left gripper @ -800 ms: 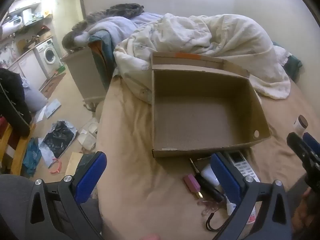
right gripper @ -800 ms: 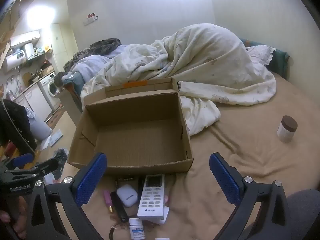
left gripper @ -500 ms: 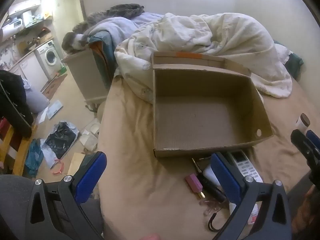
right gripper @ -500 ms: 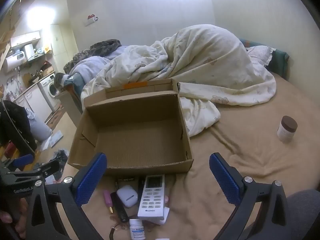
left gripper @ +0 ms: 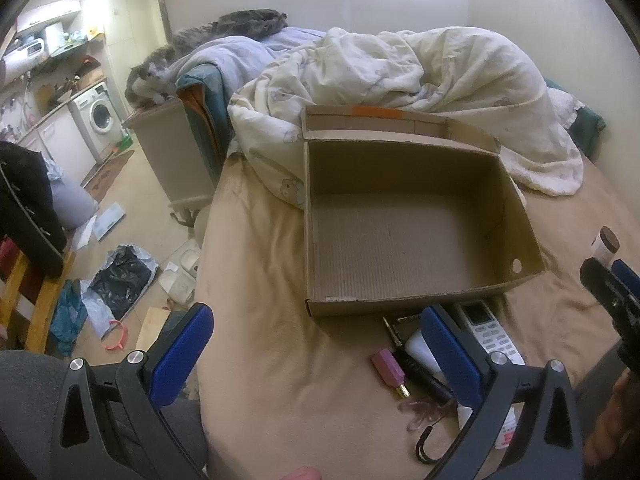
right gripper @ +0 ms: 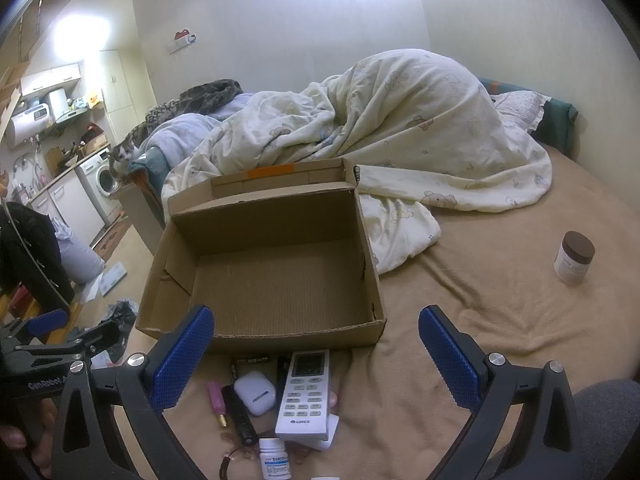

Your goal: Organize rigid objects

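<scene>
An empty cardboard box (right gripper: 264,280) (left gripper: 404,236) sits open on the tan bed sheet. In front of it lie a white remote control (right gripper: 306,394) (left gripper: 486,332), a white earbud case (right gripper: 255,392), a pink lighter-like stick (right gripper: 216,398) (left gripper: 388,366), a black stick (right gripper: 239,414) and a small white pill bottle (right gripper: 274,458). A brown-lidded jar (right gripper: 574,257) (left gripper: 605,245) stands apart at the right. My right gripper (right gripper: 316,360) hangs open above the small items. Open too, my left gripper (left gripper: 316,360) hovers over bare sheet left of them. Neither holds anything.
A crumpled cream duvet (right gripper: 400,140) fills the bed behind the box. The bed's left edge (left gripper: 204,280) drops to a littered floor with a black bag (left gripper: 120,280) and a wooden chair (left gripper: 28,300). A washing machine (left gripper: 102,114) stands far left.
The left view has shifted slightly, so the box and small items sit a touch further right and lower. The right view is almost unchanged. Both grippers stay open.
</scene>
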